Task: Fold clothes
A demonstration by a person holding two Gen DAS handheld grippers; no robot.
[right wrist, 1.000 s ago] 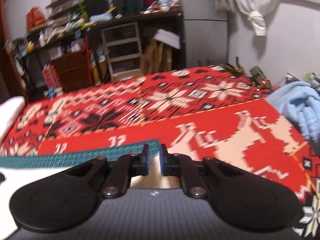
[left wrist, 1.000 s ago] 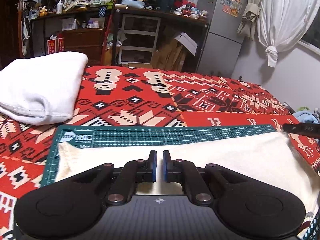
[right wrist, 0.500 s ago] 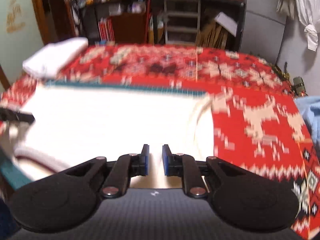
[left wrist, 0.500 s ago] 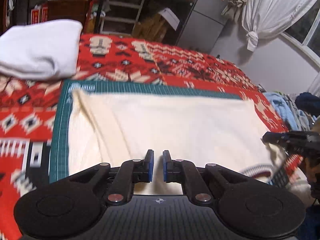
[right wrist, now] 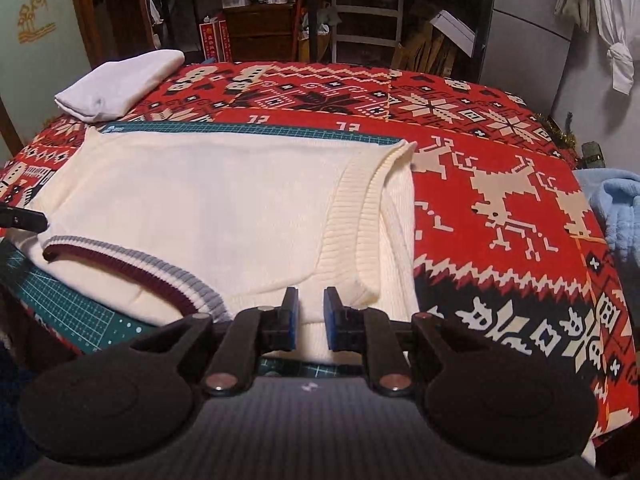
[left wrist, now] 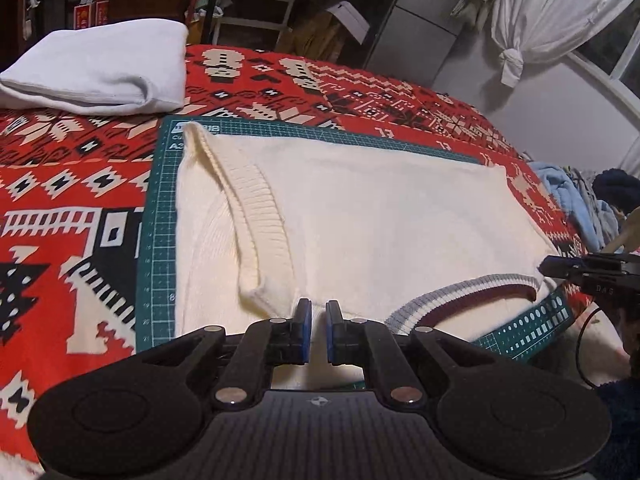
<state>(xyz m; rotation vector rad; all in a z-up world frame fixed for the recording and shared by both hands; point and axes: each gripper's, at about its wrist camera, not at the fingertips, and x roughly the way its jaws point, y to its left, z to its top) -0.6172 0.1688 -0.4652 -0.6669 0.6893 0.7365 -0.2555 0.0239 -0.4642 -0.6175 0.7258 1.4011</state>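
— Both my cameras have pulled back since a second ago: the cream sweater vest (left wrist: 384, 216), then only a strip above my left fingers, now fills both views. Where does it lie for you?

— Flat on the green cutting mat (left wrist: 158, 216), which sits on the red patterned blanket (left wrist: 72, 208). In the left wrist view the ribbed armhole band (left wrist: 256, 216) runs from 11 o'clock down toward the fingertips; the collar with its grey and maroon stripes (left wrist: 460, 292) curves off at 3 o'clock.

— And the tools?

— My left gripper (left wrist: 315, 330) hovers at the vest's near edge, jaws a narrow gap apart, with cream knit showing between them; I cannot tell whether they touch it. My right gripper (right wrist: 308, 322) sits the same way at the near edge in its own view, the slit a little wider, nothing clamped. Its tip also shows at 3 o'clock in the left view, just beside the collar's end.

— Anything around?

— A folded white garment (right wrist: 116, 84) at 10 o'clock on the blanket, apart from the mat. A light blue fleece (right wrist: 616, 216) at 3 o'clock in the right view, at the blanket's edge.
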